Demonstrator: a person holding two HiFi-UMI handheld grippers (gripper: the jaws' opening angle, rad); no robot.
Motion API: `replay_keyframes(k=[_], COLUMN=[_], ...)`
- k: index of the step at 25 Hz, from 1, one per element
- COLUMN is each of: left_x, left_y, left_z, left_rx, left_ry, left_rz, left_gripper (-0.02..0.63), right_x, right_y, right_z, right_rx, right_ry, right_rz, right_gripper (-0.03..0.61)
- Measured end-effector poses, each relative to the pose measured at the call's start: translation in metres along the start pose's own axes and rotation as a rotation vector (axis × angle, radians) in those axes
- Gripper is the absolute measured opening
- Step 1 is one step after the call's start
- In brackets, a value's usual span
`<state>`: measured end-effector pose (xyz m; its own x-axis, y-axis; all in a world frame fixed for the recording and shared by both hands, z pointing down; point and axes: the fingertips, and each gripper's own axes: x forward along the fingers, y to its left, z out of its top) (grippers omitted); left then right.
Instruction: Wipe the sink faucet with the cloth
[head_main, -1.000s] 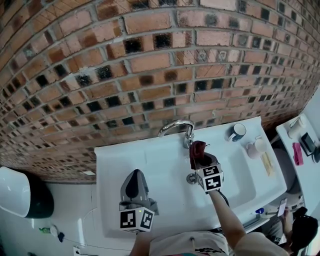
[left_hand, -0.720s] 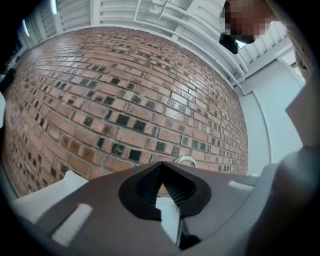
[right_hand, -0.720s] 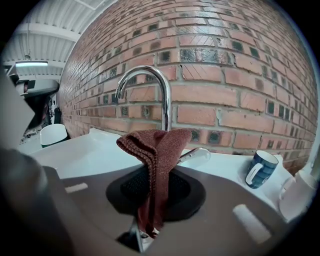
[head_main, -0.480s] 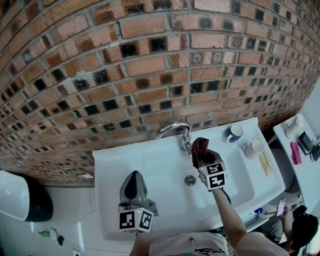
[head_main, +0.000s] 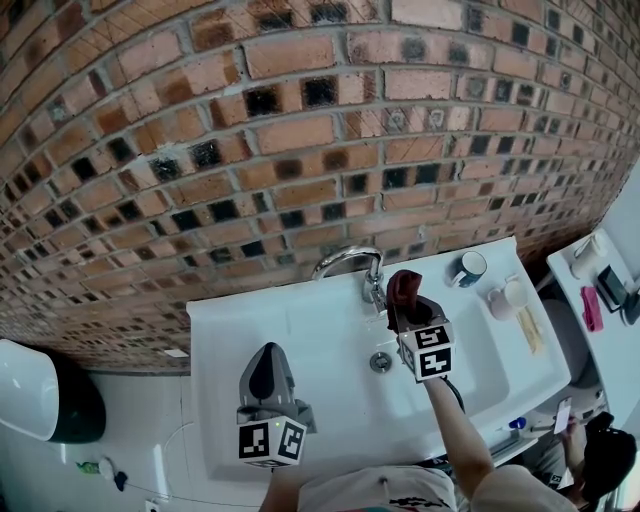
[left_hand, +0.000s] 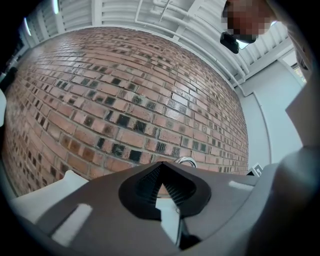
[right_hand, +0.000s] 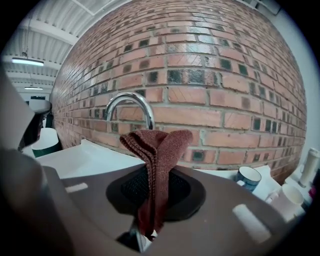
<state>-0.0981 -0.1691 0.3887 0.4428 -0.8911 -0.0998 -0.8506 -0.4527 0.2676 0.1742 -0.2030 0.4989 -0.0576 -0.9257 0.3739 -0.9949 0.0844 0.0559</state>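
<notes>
A curved chrome faucet (head_main: 350, 262) rises at the back of the white sink (head_main: 300, 330), against the brick wall. My right gripper (head_main: 406, 300) is shut on a folded dark red cloth (head_main: 403, 287), held just right of the spout end. In the right gripper view the cloth (right_hand: 156, 165) stands up between the jaws in front of the faucet (right_hand: 131, 105). My left gripper (head_main: 268, 372) hangs over the sink's front left, jaws shut and empty. The left gripper view shows only the faucet's top (left_hand: 186, 161) beyond my left gripper (left_hand: 161, 187).
A dark blue mug (head_main: 471, 265) and a white mug (head_main: 510, 294) stand on the sink's right ledge. The drain (head_main: 380, 362) lies in the basin beside my right gripper. A white bin (head_main: 40, 390) stands at the lower left. A side counter (head_main: 600, 290) is at the right.
My right gripper with the cloth has risen from above the drain toward the faucet's spout end and a little right. The left gripper has stayed in place.
</notes>
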Motion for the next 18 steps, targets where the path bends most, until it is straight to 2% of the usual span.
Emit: replay_keyframes(k=[6,11,18], left_x=[-0.001,-0.003,-0.001], left_y=[0.004,0.011,0.010], left_z=[0.002,0.000,-0.002], left_rx=[0.002,-0.005,-0.011], left_ry=[-0.001,0.003,0.010], left_rz=[0.012,0.029,0.024], left_gripper=[0.005,0.005,0.005], right_x=[0.028,0.049,0.053], right_y=[0.035,0.026,0.026], right_z=[0.012,0.001,0.000], right_rx=[-0.045,-0.027,-0.025], right_ry=[0.018,0.107,0.124], right_rz=[0.083,0.045,0.034], right_gripper=[0.048,0.048,0.047])
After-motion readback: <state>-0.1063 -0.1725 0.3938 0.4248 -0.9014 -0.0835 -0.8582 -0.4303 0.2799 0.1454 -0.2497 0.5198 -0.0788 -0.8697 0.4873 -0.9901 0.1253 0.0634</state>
